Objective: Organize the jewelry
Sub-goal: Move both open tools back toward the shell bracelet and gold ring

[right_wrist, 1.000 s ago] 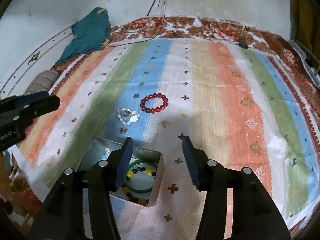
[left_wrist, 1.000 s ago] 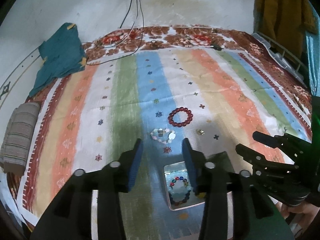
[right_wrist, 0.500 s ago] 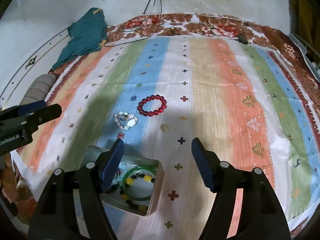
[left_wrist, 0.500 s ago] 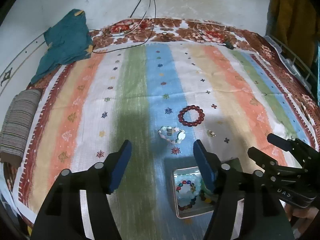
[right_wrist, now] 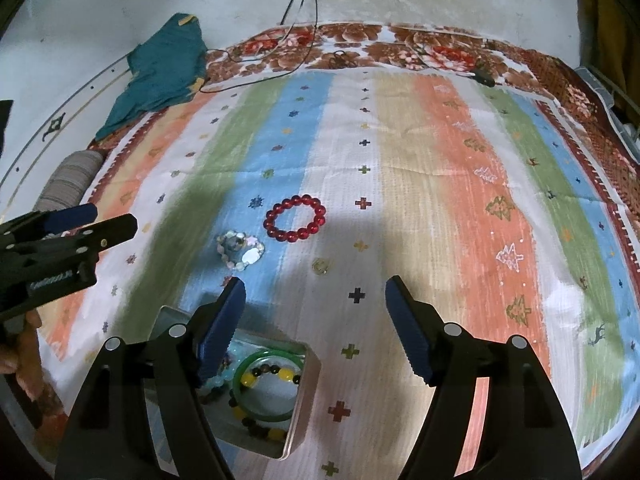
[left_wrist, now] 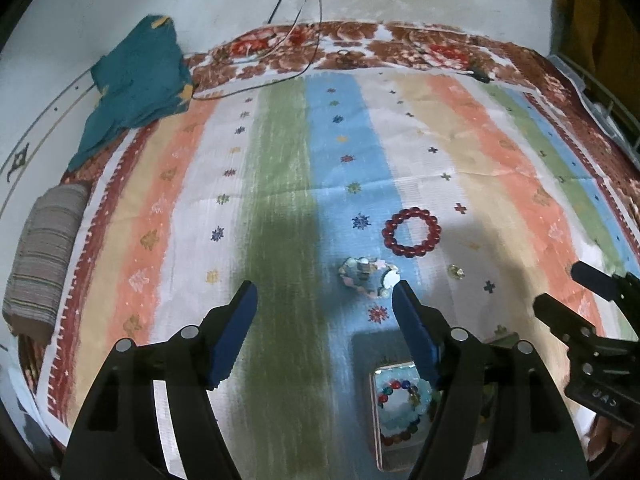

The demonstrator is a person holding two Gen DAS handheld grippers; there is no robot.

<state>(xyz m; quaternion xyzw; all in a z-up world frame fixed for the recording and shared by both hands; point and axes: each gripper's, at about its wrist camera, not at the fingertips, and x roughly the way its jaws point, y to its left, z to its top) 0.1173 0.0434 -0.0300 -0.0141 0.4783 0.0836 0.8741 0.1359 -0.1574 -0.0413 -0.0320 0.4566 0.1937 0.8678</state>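
Note:
A red bead bracelet point(left_wrist: 412, 211) point(right_wrist: 296, 202) and a pale shell bracelet point(left_wrist: 386, 278) point(right_wrist: 250, 257) lie on the striped bedspread. A small gold piece point(left_wrist: 456, 271) point(right_wrist: 320, 266) lies to their right. My left gripper point(left_wrist: 325, 292) hovers just short of the shell bracelet, its jaws opening with nothing between them. My right gripper point(right_wrist: 316, 284) is open and empty above the cloth, beside an open metal tin point(left_wrist: 374, 420) point(right_wrist: 308, 380). The tin holds a green bangle point(right_wrist: 240, 376) and a multicolour bead bracelet point(left_wrist: 390, 388).
A teal cloth point(left_wrist: 136, 92) lies at the far left corner and a folded striped cloth point(left_wrist: 44, 248) at the left edge. Cables point(left_wrist: 296, 40) run down the wall onto the bed. A hand point(right_wrist: 28, 360) holds the left gripper's handle.
Both grippers' jaws have spread wider. The left gripper has moved forward and down towards the shell bracelet; the tin now sits lower in its view.

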